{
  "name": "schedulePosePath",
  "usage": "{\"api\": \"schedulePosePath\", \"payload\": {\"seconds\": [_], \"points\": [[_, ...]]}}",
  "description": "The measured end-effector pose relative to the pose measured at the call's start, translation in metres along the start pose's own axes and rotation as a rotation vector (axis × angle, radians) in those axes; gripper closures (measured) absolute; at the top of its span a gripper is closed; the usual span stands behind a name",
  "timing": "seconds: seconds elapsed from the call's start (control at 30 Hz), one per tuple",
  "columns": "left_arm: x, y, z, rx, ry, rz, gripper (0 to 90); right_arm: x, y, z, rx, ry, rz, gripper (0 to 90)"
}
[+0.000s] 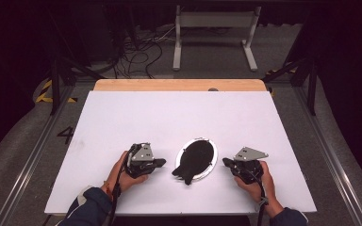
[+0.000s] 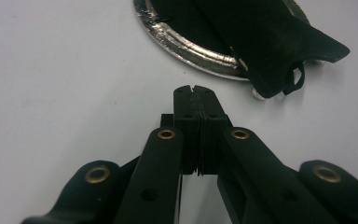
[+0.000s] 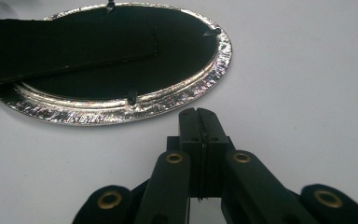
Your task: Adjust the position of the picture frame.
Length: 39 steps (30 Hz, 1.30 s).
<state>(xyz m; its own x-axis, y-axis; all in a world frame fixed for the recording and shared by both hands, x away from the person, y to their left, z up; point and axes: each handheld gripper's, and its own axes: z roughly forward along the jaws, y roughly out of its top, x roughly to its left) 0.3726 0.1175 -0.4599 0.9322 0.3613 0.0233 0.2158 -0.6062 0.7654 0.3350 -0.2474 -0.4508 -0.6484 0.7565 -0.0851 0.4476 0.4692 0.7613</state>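
One oval silver-rimmed frame (image 1: 211,165) with one black cloth pouch (image 1: 193,162) lying across it, mid white counter (image 1: 169,117). Two grippers flank it: left gripper (image 1: 161,162), right gripper (image 1: 226,162), jaws pressed together, nothing between them.

Oval frame (image 1: 211,162) is lying on the white table (image 1: 169,117), near its front edge, centred. Stand flap (image 1: 188,173) is resting across the frame, overhanging its near end. Left gripper (image 1: 160,163) is sitting just left of the frame, right gripper (image 1: 226,162) just right, neither touching it.
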Motion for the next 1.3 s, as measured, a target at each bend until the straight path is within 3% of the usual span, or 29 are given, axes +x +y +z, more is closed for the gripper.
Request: {"api": "schedulePosePath", "payload": {"seconds": [0.33, 0.8, 1.17, 1.3], "points": [[-0.002, 0.005, 0.013, 0.043, -0.028, 0.012, 88.2, -0.002, 0.000, 0.005, 0.018, -0.011, 0.014, 90.0], [-0.005, 0.007, 0.018, 0.040, -0.053, 0.016, 88.8, 0.004, 0.005, 0.016, 0.041, -0.008, -0.004, 90.0], [-0.009, 0.009, 0.021, 0.043, -0.069, 0.016, 89.6, 0.000, 0.007, 0.019, 0.048, 0.023, 0.026, 90.0], [-0.010, 0.009, 0.022, 0.043, -0.075, 0.015, 89.1, 0.001, 0.009, 0.021, 0.052, 0.015, 0.015, 90.0]]}}
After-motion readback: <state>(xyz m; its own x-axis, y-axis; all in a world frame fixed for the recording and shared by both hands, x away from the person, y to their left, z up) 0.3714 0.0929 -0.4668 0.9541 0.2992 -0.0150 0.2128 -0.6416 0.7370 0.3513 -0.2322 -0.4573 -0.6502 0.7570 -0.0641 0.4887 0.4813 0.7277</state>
